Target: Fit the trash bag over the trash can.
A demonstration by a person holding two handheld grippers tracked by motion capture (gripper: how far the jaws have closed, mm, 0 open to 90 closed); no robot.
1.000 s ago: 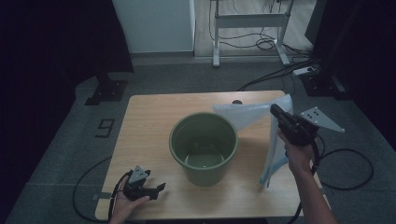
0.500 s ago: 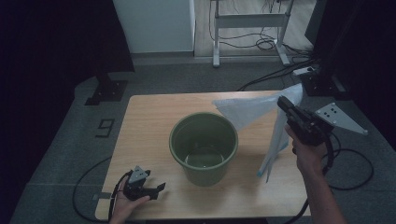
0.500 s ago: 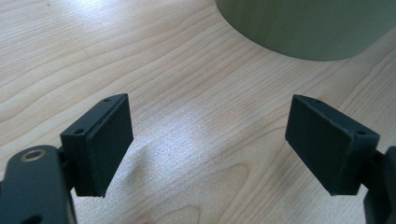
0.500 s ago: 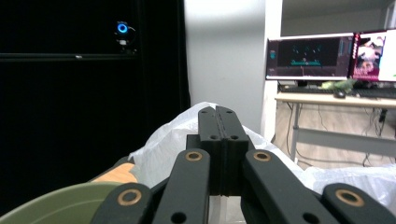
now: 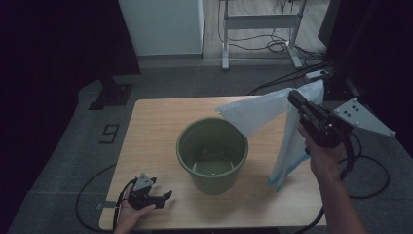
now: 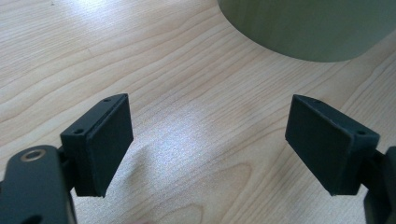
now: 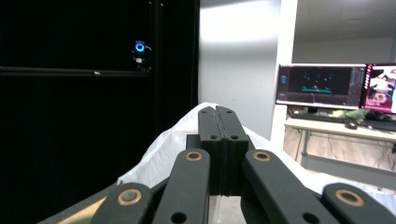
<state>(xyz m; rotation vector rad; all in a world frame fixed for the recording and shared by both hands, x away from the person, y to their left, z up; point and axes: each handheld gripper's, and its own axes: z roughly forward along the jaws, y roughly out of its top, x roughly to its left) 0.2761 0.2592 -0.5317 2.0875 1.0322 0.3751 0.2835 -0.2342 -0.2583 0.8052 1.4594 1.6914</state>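
A green bucket [image 5: 212,154] stands upright and empty in the middle of the wooden table [image 5: 151,131]. My right gripper [image 5: 295,97] is lifted above the table's right side, shut on a white plastic bag [image 5: 258,114]. The bag drapes from the jaws: one flap reaches left over the bucket's rim, the other hangs down to the table with a blue edge [image 5: 282,175]. In the right gripper view the jaws [image 7: 218,121] are pressed together with the bag [image 7: 159,154] spilling around them. My left gripper [image 5: 166,196] rests on the table's front left corner, open and empty, its pads [image 6: 105,140] wide apart, the bucket [image 6: 308,28] ahead.
A metal desk frame [image 5: 260,24] and cables lie on the floor behind the table. A dark stand base [image 5: 109,92] sits at the back left. A cable [image 5: 92,195] trails off the table's front left. Monitors [image 7: 327,86] show in the right gripper view.
My right gripper has risen with the bag, pulling it higher and tauter, so less of it lies on the table. The left gripper has stayed put.
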